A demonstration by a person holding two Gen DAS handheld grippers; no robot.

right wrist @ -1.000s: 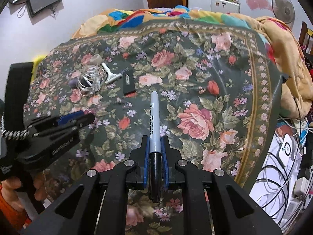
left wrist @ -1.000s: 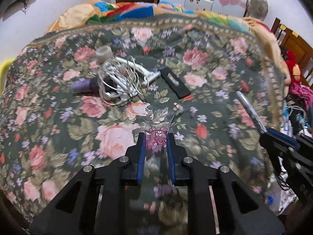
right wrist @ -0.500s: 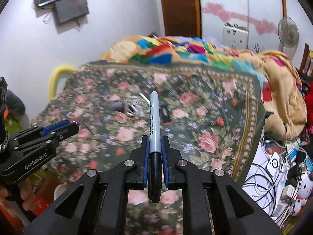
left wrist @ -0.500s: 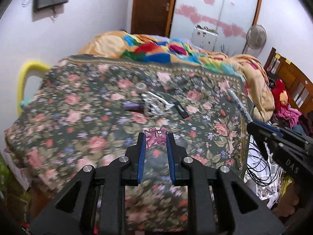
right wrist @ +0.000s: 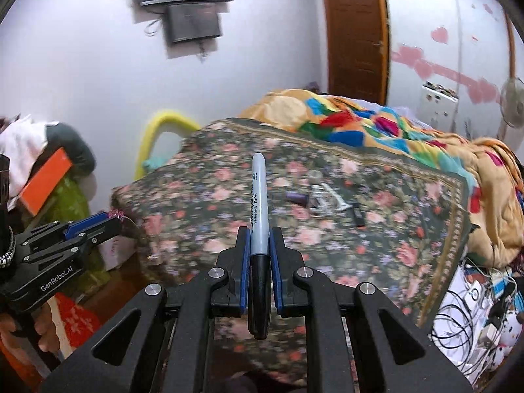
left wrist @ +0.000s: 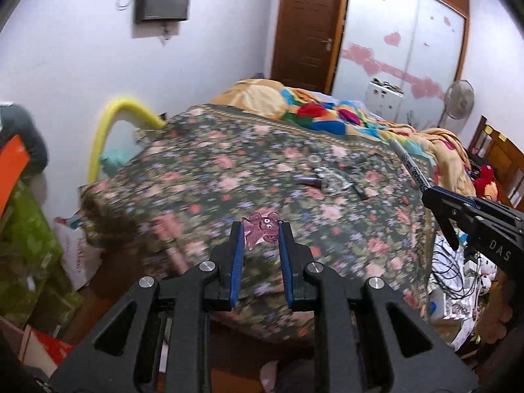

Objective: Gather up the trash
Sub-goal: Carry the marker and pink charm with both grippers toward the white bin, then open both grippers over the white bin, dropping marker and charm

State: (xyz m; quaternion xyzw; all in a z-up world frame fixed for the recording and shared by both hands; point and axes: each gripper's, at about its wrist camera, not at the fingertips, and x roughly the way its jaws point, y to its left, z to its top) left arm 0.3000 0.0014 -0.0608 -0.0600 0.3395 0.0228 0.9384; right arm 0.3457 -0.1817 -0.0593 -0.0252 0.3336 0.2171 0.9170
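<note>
My left gripper [left wrist: 260, 230] is shut on a small pink charm [left wrist: 260, 229] shaped like a cartoon creature, held in the air off the near end of the floral bedspread [left wrist: 229, 177]. My right gripper [right wrist: 259, 234] is shut on a grey and black permanent marker [right wrist: 258, 216], which points up and forward. Each gripper shows in the other view: the right one with the marker [left wrist: 429, 193] at the right, the left one with the charm [right wrist: 113, 217] at the left. On the bed lie a tangled white cable [left wrist: 330, 181], a purple tube [left wrist: 309, 181] and a black stick [left wrist: 358, 191].
A colourful quilt [left wrist: 327, 111] is bunched at the bed's far end. A yellow foam tube [left wrist: 108, 131] arches at the bed's left side. Boxes and green bags [left wrist: 29, 239] stand on the floor at left. Cables and clutter [left wrist: 458, 278] lie at right. A fan [left wrist: 458, 101] stands by the wardrobe.
Both grippers have pulled back and up from the bed with the charm and marker still held. The bed's near edge, the floor and the walls have come into view.
</note>
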